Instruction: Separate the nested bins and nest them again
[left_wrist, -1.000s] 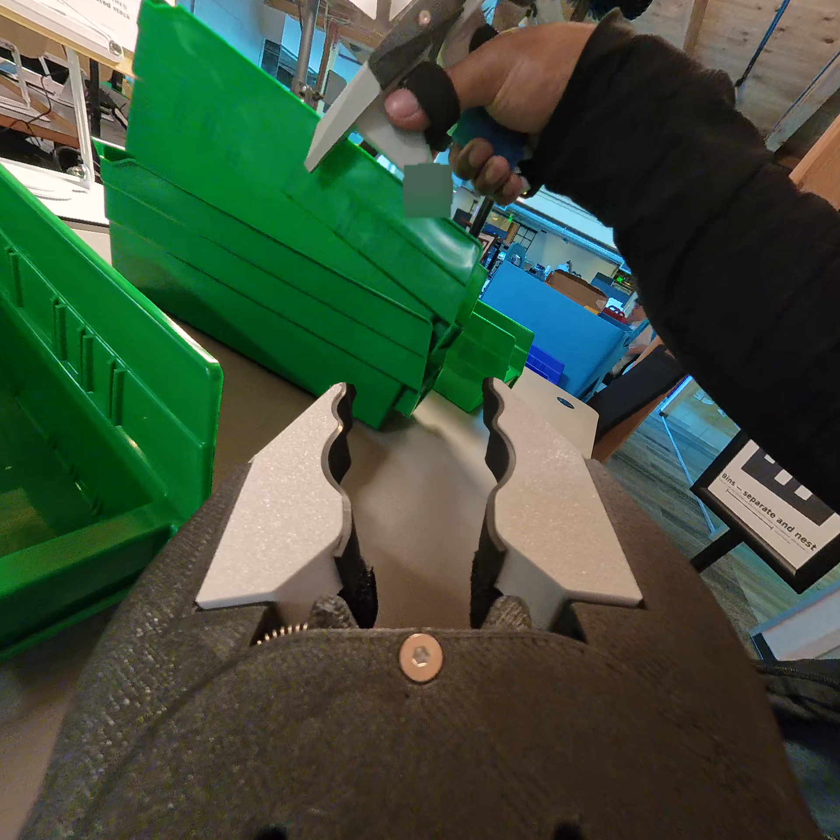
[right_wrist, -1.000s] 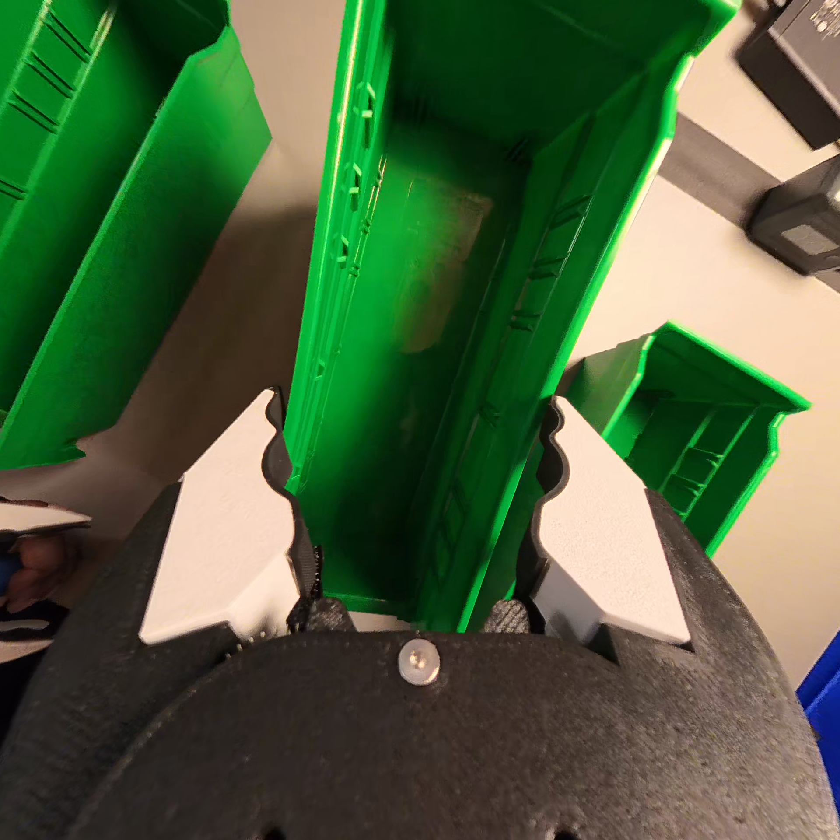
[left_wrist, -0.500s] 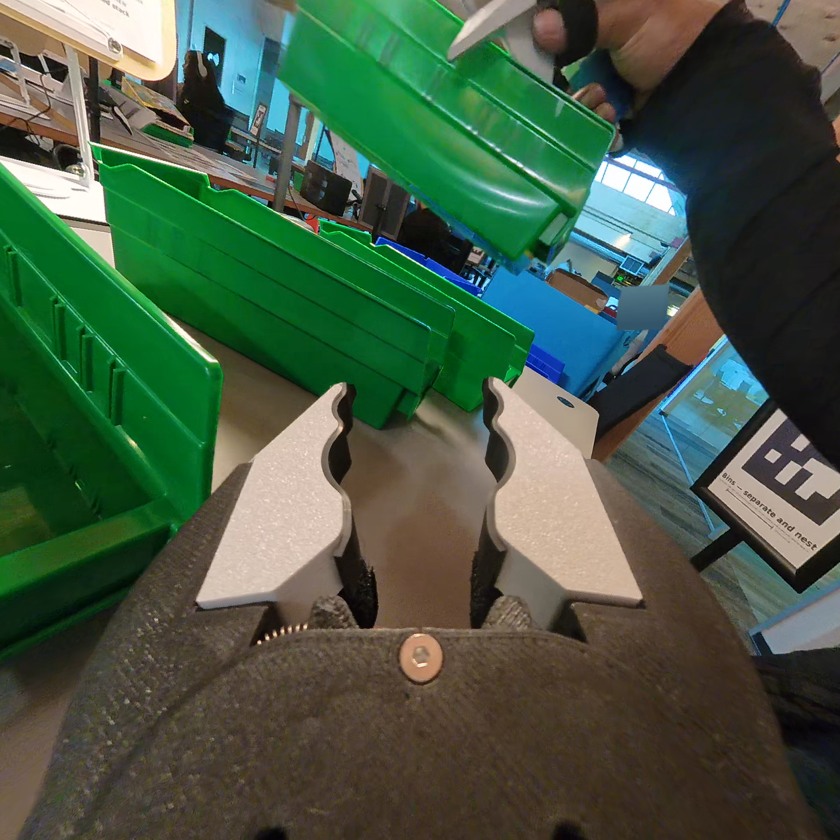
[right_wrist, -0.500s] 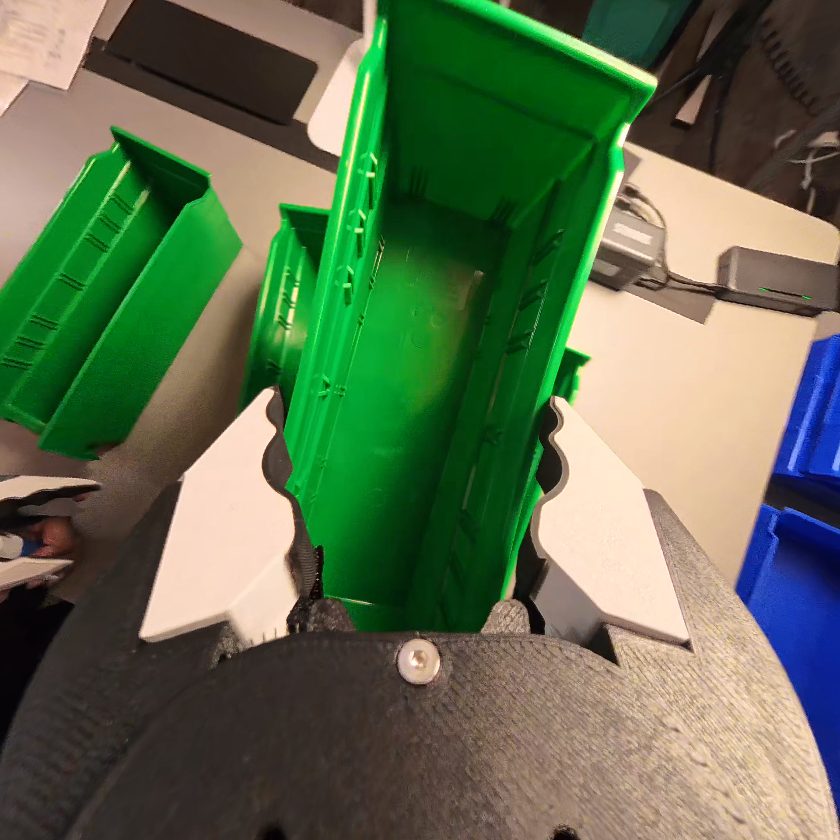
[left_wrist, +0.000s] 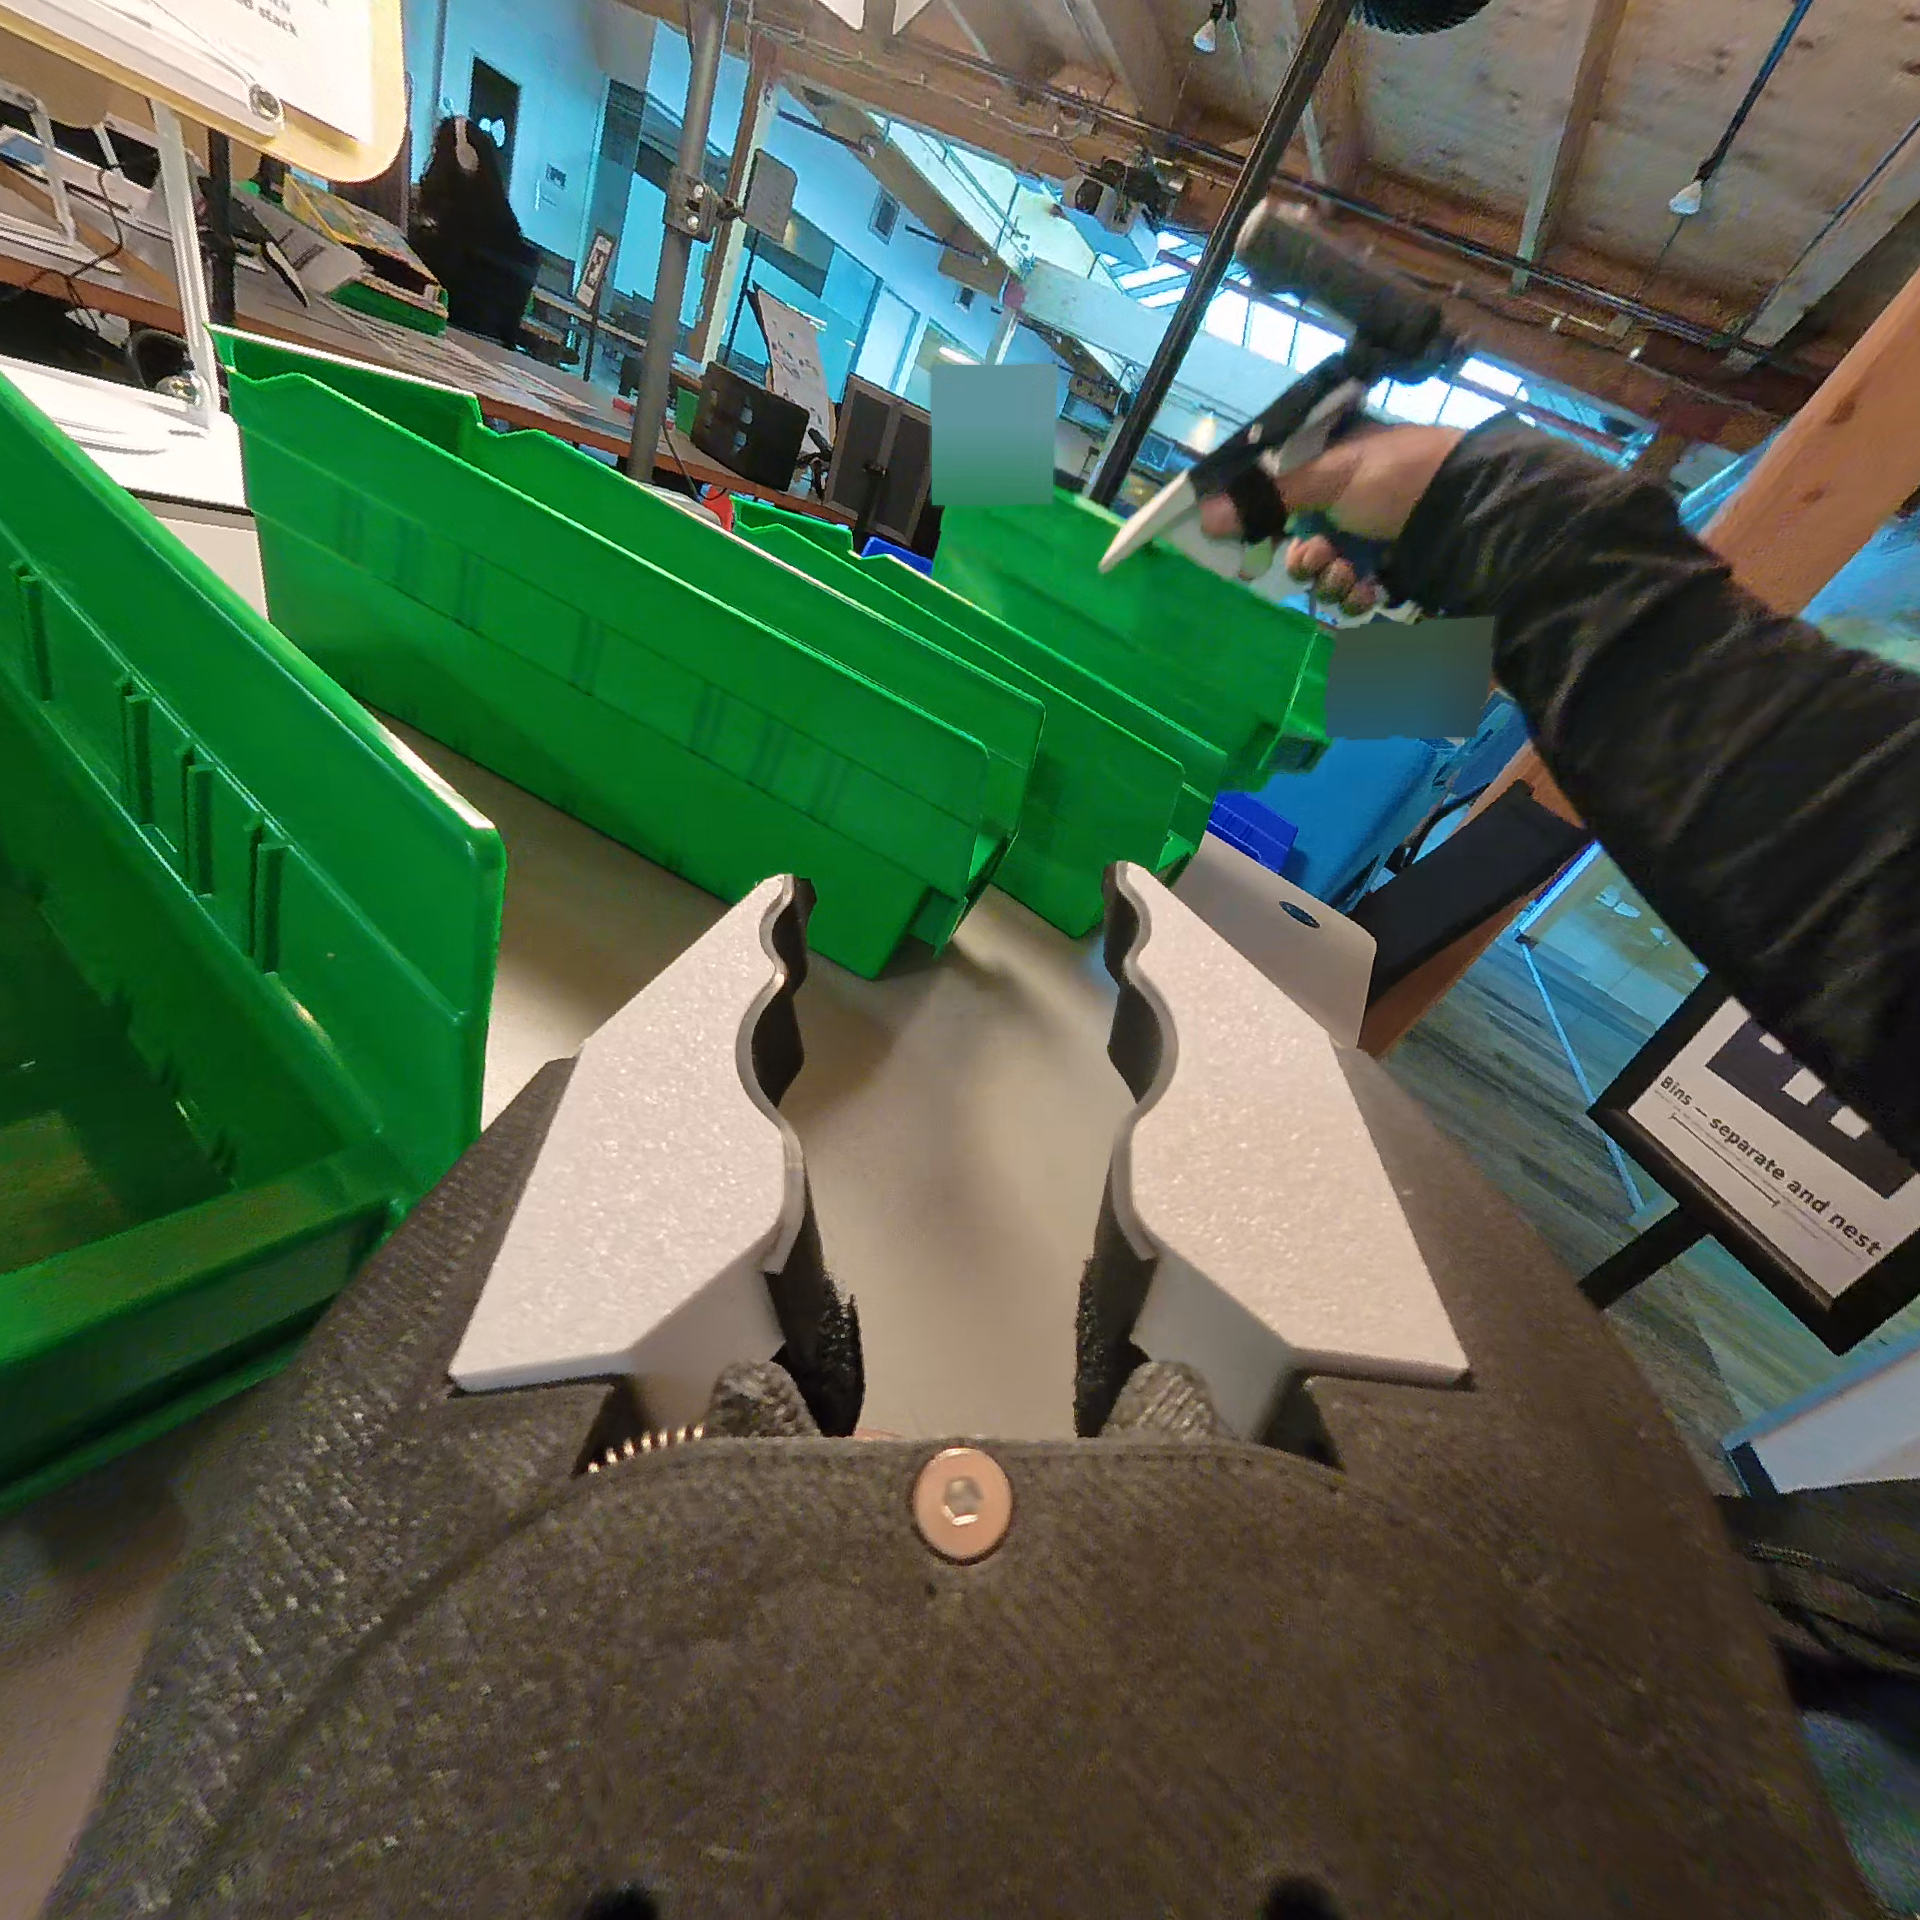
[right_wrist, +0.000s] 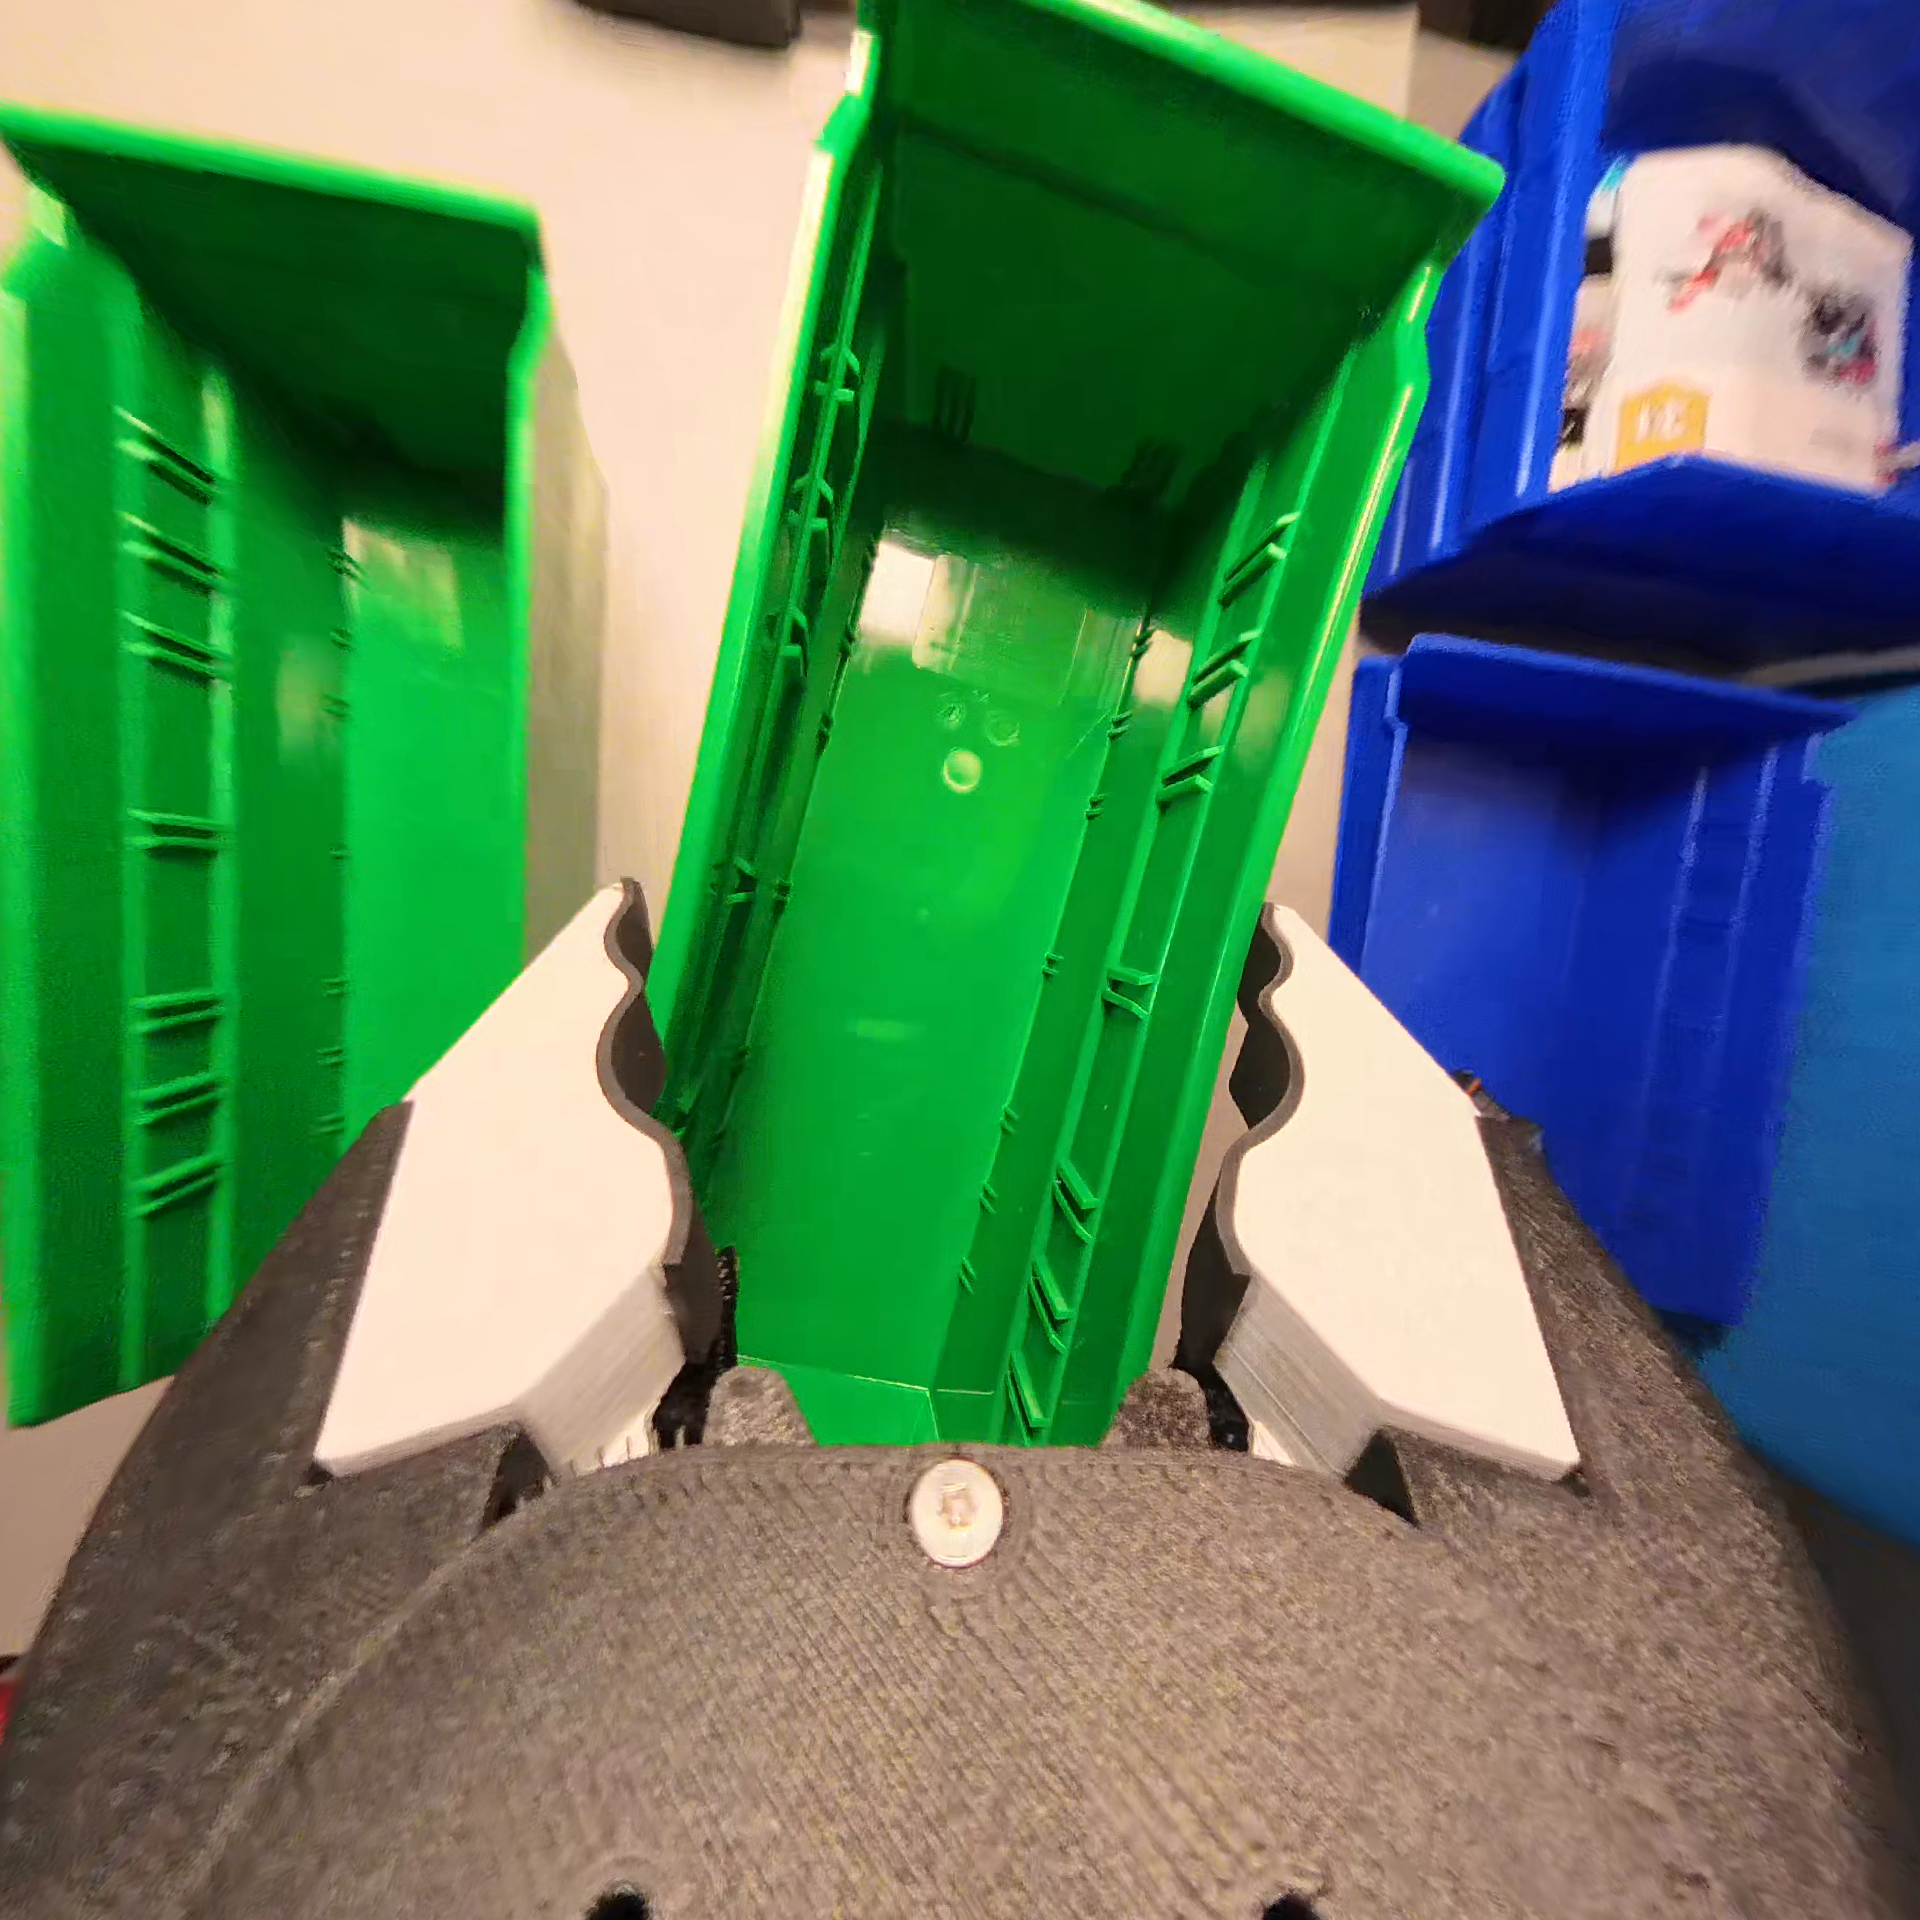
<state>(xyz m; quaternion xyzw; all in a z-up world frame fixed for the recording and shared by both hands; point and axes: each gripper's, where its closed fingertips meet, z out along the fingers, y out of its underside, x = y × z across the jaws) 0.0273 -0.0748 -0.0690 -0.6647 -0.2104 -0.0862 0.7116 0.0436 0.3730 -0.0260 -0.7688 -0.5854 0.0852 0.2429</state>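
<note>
The grey table (left_wrist: 623, 935) carries separated green bins (left_wrist: 623, 665) in an open workshop with timber ceiling beams (left_wrist: 1039, 135). Blue bins (right_wrist: 1579, 935) stand beside it. The left gripper (left_wrist: 951, 914) is spread and bare. The right gripper (right_wrist: 951, 935) pinches one green bin (right_wrist: 987, 727) across its width.

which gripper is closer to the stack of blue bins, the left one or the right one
Right. The right gripper, clamped across a green bin, sits just beside the blue bins. The left gripper hangs open over the table, with the blue bins well beyond it.
</note>
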